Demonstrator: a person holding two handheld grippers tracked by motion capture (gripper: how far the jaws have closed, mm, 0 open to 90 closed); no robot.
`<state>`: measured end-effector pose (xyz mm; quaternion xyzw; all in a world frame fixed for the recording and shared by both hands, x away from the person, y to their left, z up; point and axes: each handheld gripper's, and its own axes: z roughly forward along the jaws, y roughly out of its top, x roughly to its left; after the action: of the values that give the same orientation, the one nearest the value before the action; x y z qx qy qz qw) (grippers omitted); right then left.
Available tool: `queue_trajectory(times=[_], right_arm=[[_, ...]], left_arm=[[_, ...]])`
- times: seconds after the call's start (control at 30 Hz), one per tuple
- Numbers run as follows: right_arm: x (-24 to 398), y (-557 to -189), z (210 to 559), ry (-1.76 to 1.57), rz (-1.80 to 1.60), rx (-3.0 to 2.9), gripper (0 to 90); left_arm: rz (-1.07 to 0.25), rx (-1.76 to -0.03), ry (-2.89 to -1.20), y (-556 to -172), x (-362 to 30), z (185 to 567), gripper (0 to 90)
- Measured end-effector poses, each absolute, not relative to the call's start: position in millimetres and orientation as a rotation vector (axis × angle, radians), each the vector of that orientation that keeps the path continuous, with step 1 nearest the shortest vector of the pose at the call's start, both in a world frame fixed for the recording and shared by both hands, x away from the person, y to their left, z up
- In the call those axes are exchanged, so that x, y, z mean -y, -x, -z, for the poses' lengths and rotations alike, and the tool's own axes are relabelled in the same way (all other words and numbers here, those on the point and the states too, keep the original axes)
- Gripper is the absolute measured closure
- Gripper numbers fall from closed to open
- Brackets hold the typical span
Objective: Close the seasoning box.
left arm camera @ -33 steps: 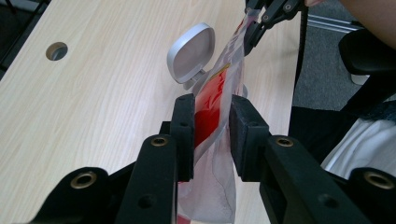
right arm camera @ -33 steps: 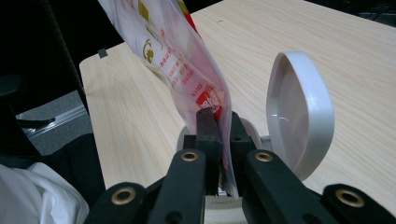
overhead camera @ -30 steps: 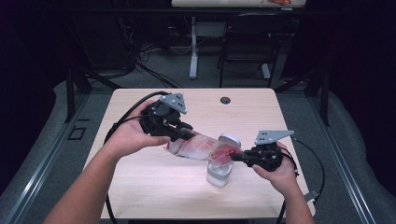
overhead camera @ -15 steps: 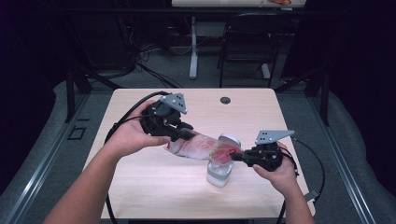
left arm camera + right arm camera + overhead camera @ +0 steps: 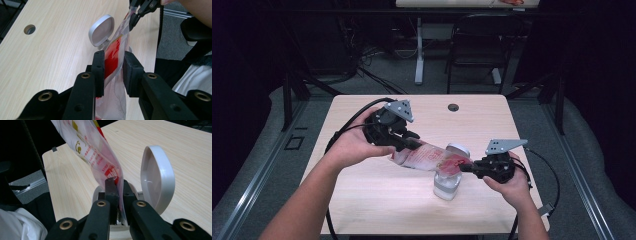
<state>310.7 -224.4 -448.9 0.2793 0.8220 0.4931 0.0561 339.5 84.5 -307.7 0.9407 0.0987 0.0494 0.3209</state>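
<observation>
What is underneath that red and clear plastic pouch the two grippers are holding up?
Under the pouch stands a white container with its hinged lid flipped open. The pouch hides the container's opening, so its contents cannot be seen.

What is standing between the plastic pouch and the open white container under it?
Nothing visible. The pouch, held by the left gripper and the right gripper, hangs above the container, whose lid is flipped open.
</observation>
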Motion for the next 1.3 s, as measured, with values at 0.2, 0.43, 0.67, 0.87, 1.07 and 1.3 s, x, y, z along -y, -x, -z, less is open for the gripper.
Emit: queue_trajectory(times=[0.2,0.43,0.67,0.87,1.07,1.3], right_arm=[[224.6,-310.8,448.9,-0.849,-1.494,-2.494,88.3],[224.9,-310.8,449.0,-0.85,-1.493,-2.494,88.3],[224.7,-310.5,448.6,-0.849,-1.493,-2.498,88.5],[225.6,-309.4,446.6,-0.851,-1.494,-2.505,88.8],[227.9,-308.4,445.0,-0.856,-1.506,-2.513,88.9],[228.8,-307.5,443.5,-0.847,-1.501,-2.545,89.1]], left_arm=[[-0.131,-0.259,-2.473,-339.8,-84.2,307.6,73.8],[-0.131,-0.259,-2.474,-339.8,-83.8,307.6,73.9],[-0.131,-0.252,-2.479,-339.0,-83.8,307.4,74.6],[-0.132,-0.258,-2.482,-339.6,-83.4,307.6,75.6],[-0.123,-0.263,-2.479,-340.1,-82.1,307.9,75.8],[-0.121,-0.271,-2.477,-340.4,-82.4,307.4,75.7]])
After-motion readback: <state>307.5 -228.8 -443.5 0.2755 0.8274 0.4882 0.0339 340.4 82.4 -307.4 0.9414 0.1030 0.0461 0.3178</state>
